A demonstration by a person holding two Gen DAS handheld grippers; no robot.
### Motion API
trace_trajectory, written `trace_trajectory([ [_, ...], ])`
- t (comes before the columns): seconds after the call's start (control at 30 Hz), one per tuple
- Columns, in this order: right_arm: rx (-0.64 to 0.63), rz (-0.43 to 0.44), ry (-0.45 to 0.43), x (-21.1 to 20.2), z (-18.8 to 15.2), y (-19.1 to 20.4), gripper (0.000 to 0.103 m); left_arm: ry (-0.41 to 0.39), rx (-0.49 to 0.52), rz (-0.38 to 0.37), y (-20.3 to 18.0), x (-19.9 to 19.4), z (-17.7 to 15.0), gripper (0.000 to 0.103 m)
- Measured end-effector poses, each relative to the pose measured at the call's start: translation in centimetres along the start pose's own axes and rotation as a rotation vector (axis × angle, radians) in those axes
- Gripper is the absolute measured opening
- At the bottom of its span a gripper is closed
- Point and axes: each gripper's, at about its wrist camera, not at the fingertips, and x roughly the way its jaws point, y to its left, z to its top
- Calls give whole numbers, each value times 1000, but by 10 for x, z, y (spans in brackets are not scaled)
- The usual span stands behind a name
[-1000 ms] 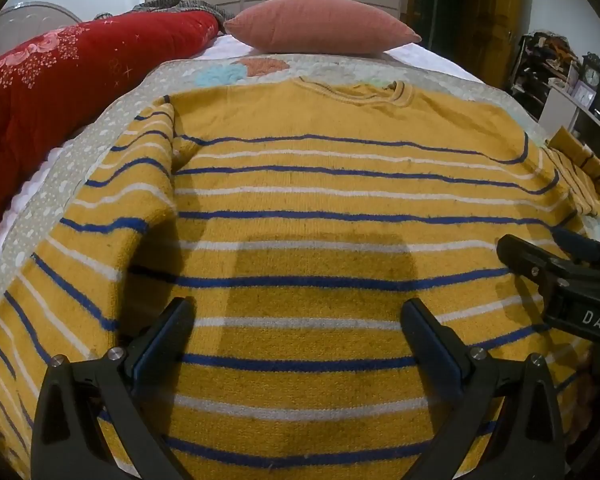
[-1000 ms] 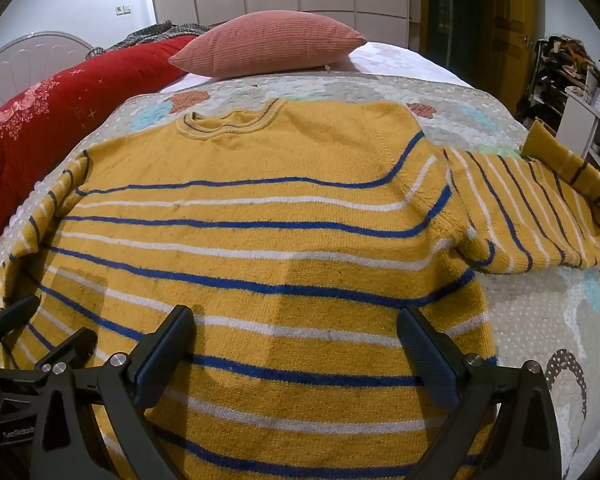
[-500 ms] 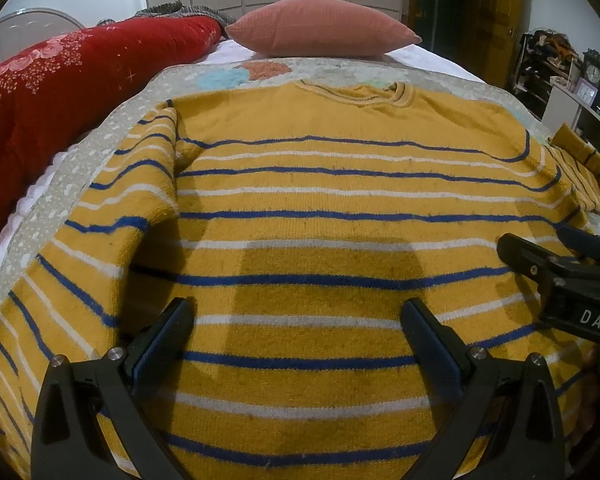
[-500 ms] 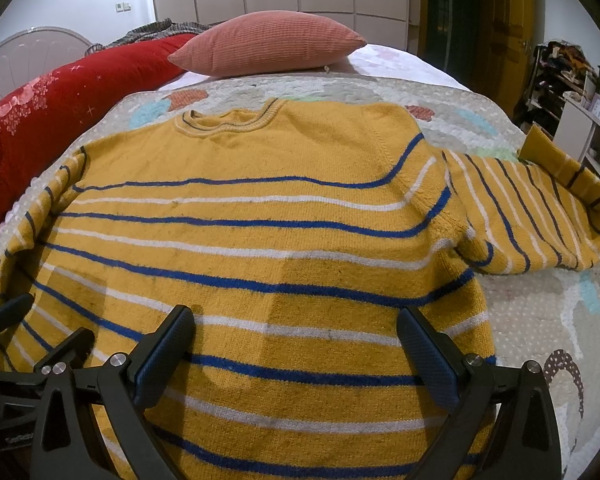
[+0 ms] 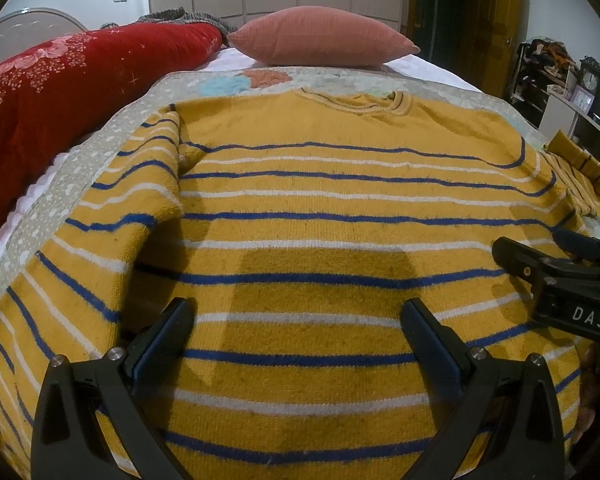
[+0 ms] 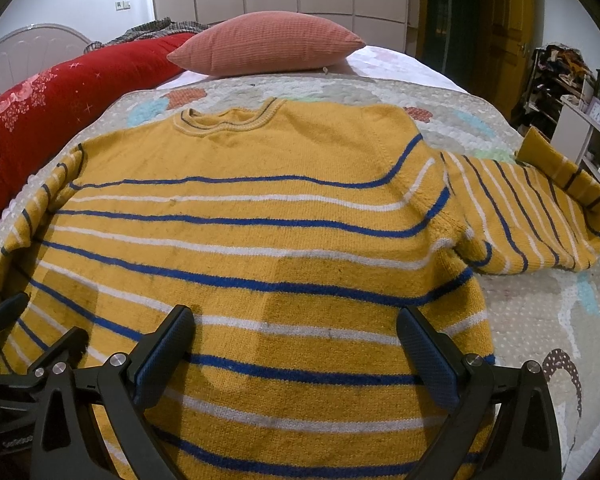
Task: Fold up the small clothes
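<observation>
light: dim, warm indoor | shadows: soft, near foreground | edges: fisheye-warped, black corners

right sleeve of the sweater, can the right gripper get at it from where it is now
Probably yes. The sleeve lies spread on the quilt with nothing on it, and the right gripper hangs over the sweater, jaws open and empty.
</observation>
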Motion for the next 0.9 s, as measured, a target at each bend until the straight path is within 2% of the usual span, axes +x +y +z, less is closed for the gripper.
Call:
trace_trajectory([
  [0.17,0,0,-2,1,0,-1,103,8,-11,-23,3,2,2,103],
  [0.9,2,-6,-10,-1,-2,-2,103,-5,-18,-28,3,1,-1,103],
])
